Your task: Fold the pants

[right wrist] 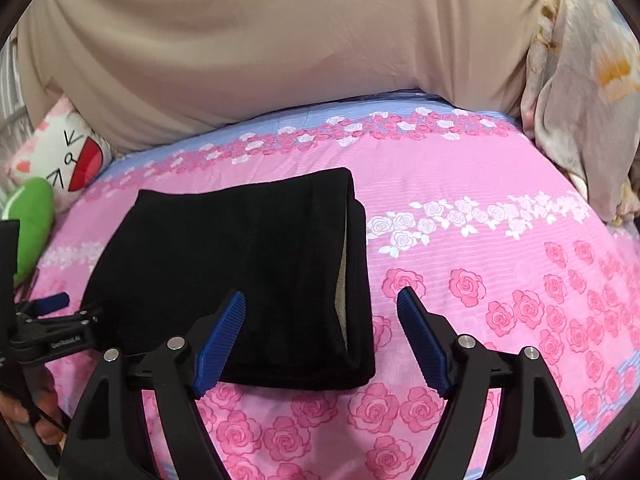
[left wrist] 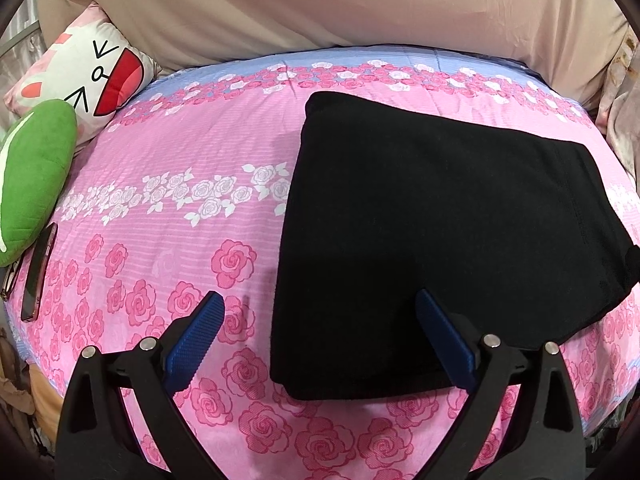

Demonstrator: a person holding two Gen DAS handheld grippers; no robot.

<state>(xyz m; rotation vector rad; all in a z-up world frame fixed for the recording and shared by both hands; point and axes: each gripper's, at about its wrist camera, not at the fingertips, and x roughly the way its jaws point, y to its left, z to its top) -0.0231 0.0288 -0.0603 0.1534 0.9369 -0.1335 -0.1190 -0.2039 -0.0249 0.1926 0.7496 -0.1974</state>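
— Pants (left wrist: pixel 440 232), black, folded into a thick flat block, lie on the pink rose bedspread (left wrist: pixel 168 184), near its front edge.
— And the grippers?
— The left gripper (left wrist: pixel 320 312) hangs over the block's near left corner, fingers spread wide, nothing between them. The right gripper (right wrist: pixel 322 304) hangs over the near right corner, fingers also wide, clear of the cloth.
— Anything else?
— A cat cushion (left wrist: pixel 84 76), a green pillow (left wrist: pixel 36 176) and a phone (left wrist: pixel 38 276) sit along the left side.
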